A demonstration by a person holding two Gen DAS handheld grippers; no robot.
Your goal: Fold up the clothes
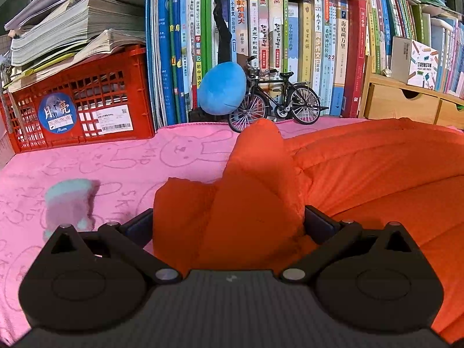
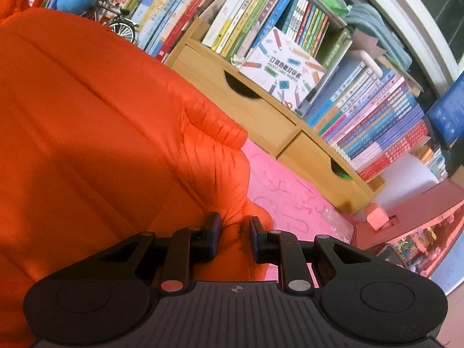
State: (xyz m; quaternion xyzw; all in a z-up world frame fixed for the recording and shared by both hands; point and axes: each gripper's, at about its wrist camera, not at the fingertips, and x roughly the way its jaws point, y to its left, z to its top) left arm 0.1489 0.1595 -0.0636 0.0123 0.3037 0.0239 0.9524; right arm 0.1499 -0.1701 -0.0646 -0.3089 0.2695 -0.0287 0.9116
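Left tool [image 1: 228, 226]: fingers wide apart, a bunched fold of the orange puffer jacket [image 1: 362, 168] filling the gap.
Right tool [image 2: 235, 236]: clamped on a pinch of the jacket's edge.
Jacket: spread on the pink tabletop [image 1: 116, 159].
Behind: red crate [image 1: 84, 101], model bicycle [image 1: 275, 101], books [image 1: 304, 43].

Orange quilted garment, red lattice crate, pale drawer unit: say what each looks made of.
Orange quilted garment: puffy, faintly shiny synthetic shell, probably padded; stitched channels and fine wrinkles show. Red lattice crate: moulded plastic, judging by its uniform grid openings. Pale drawer unit: light wood or wood-look board, matte, with cut-out pulls.
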